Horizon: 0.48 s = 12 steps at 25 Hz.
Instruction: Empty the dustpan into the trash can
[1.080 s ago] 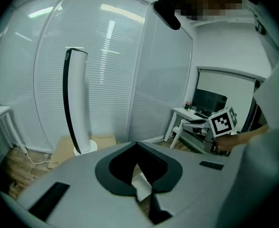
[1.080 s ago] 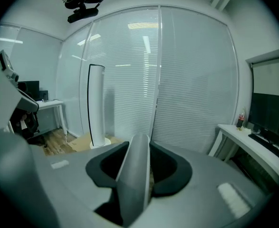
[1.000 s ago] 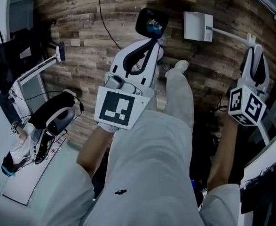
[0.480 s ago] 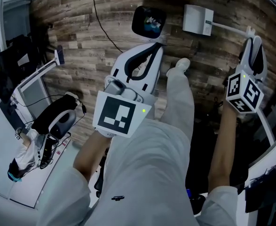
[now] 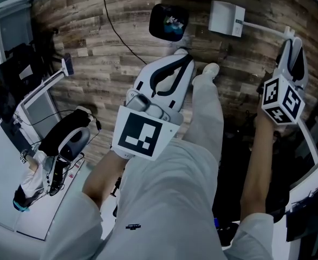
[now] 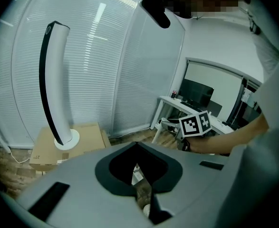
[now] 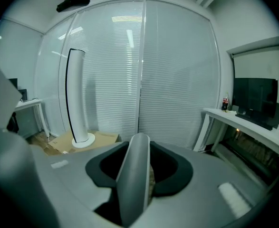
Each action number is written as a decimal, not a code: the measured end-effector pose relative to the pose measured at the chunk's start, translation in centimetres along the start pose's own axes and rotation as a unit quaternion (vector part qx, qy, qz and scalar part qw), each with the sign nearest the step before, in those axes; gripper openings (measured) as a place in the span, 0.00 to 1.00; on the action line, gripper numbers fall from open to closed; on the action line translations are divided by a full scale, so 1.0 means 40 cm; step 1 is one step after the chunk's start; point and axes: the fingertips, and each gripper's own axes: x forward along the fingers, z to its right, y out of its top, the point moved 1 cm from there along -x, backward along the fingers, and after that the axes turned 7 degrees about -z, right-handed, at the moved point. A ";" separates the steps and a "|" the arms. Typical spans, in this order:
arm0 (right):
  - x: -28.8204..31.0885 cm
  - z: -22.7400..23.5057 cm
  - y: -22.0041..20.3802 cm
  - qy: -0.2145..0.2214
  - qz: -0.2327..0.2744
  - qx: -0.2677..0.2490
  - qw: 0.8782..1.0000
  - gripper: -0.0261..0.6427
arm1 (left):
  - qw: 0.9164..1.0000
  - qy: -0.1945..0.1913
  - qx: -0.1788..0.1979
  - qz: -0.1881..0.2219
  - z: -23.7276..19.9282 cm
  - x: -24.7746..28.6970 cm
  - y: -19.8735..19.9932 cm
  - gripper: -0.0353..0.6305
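Note:
The black trash can, with blue and white scraps inside, stands on the wood floor at the top of the head view. Right of it is the white dustpan. Its long pale handle runs right to my right gripper, which is shut on it. In the right gripper view the handle lies between the jaws, where my right gripper clamps it. My left gripper is shut and holds nothing; its tips are just below the can. In the left gripper view my left gripper shows only a sliver of floor between the jaws.
The person's leg and white shoe are between the two grippers. A black cable crosses the floor. A desk with headsets stands at the left. A white tower fan stands on cardboard by the blinds.
Both grippers have sunk a little toward the floor, the right one taking the dustpan handle with it. The jaws of both look the same as before.

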 end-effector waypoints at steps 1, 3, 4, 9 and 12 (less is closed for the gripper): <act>-0.002 0.002 0.005 0.002 0.006 0.004 1.000 0.26 | 1.000 -0.001 -0.002 0.000 0.001 0.000 0.000 0.06; -0.011 0.004 0.015 0.004 0.019 0.016 1.000 0.31 | 1.000 -0.003 -0.002 0.001 0.003 -0.001 0.002 0.06; -0.016 0.005 0.019 0.004 0.023 0.023 0.999 0.32 | 1.000 -0.004 -0.001 0.001 0.005 -0.001 0.006 0.06; -0.052 0.003 0.065 0.011 0.038 0.032 0.999 0.37 | 1.000 -0.005 0.003 0.008 0.005 -0.015 0.037 0.06; -0.093 0.001 0.088 0.019 0.050 0.037 0.998 0.38 | 1.000 0.000 0.000 0.020 0.004 -0.033 0.056 0.06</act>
